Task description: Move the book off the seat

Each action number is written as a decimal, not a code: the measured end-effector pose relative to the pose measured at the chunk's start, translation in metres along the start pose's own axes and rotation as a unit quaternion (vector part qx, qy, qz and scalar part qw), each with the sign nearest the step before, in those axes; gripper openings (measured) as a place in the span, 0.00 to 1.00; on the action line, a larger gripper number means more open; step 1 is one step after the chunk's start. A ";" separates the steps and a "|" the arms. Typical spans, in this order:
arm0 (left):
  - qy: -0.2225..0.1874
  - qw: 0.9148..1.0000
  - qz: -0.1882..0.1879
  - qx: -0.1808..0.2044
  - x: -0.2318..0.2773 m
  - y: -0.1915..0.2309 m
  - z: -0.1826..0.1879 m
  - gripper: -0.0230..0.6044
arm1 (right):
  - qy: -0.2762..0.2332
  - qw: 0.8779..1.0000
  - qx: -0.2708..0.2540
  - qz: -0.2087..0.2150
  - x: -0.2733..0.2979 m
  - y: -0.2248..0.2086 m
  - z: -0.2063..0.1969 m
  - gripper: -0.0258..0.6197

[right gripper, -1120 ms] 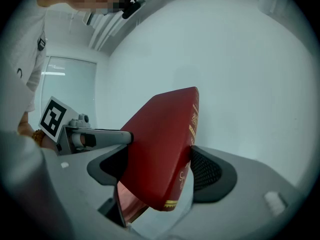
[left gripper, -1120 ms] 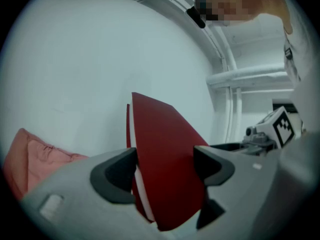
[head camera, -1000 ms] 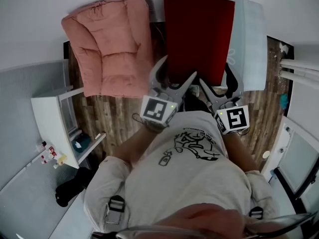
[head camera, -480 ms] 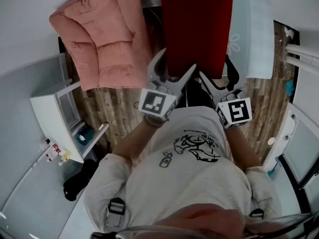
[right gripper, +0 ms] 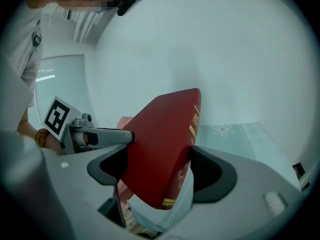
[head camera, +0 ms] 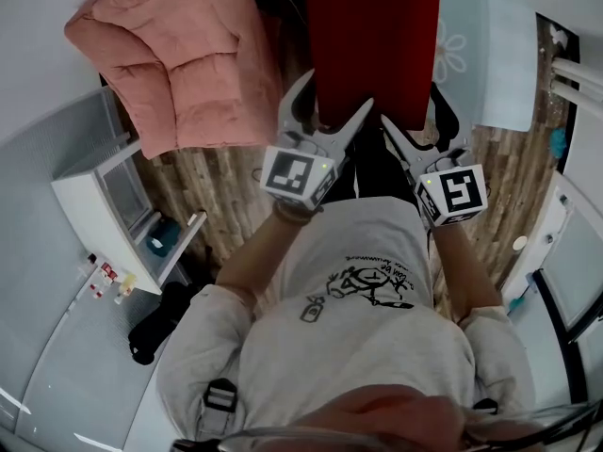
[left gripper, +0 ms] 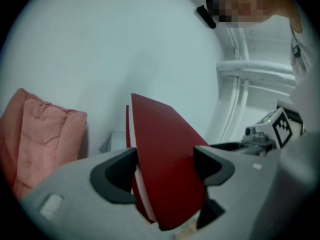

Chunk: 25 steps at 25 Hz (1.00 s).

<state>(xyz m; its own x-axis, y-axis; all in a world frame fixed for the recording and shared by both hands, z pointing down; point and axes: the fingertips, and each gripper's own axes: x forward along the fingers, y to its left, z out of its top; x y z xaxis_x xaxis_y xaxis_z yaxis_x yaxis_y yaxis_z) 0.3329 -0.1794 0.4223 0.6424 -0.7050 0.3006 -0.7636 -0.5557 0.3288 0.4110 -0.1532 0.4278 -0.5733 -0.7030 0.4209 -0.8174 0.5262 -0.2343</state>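
A dark red hardback book hangs in the air in front of me, held by its near edge with both grippers. My left gripper is clamped on the book's near left corner and my right gripper on its near right corner. In the left gripper view the red cover fills the gap between the two dark pads. From the right gripper's camera, the book's spine with gold print sits pressed between the pads. A dark seat shows below the book.
A pink padded armchair stands at the left, also in the left gripper view. A pale blue cloth with a flower print lies to the book's right. A white shelf unit is at the left on the wood floor.
Both grippers have carried the book further up and away from my body. The armchair and the pale cloth have slid toward the top of the head view.
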 end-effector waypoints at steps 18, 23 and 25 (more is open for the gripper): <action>0.052 0.998 0.002 -0.035 0.053 0.051 -0.127 0.59 | 0.055 0.998 0.041 0.007 0.064 -0.040 -0.124 0.64; 0.058 0.998 0.003 -0.038 0.063 0.057 -0.149 0.59 | 0.069 0.997 0.047 0.007 0.074 -0.050 -0.146 0.64; 0.061 0.997 0.002 -0.040 0.066 0.060 -0.156 0.59 | 0.073 0.996 0.050 0.007 0.077 -0.052 -0.153 0.64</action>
<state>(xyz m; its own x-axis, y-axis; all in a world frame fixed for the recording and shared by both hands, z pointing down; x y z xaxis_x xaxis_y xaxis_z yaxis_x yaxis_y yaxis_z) 0.3398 -0.1901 0.6013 0.6454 -0.6462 0.4072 -0.7623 -0.5118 0.3962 0.4177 -0.1615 0.6064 -0.5769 -0.6143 0.5383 -0.8147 0.4801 -0.3251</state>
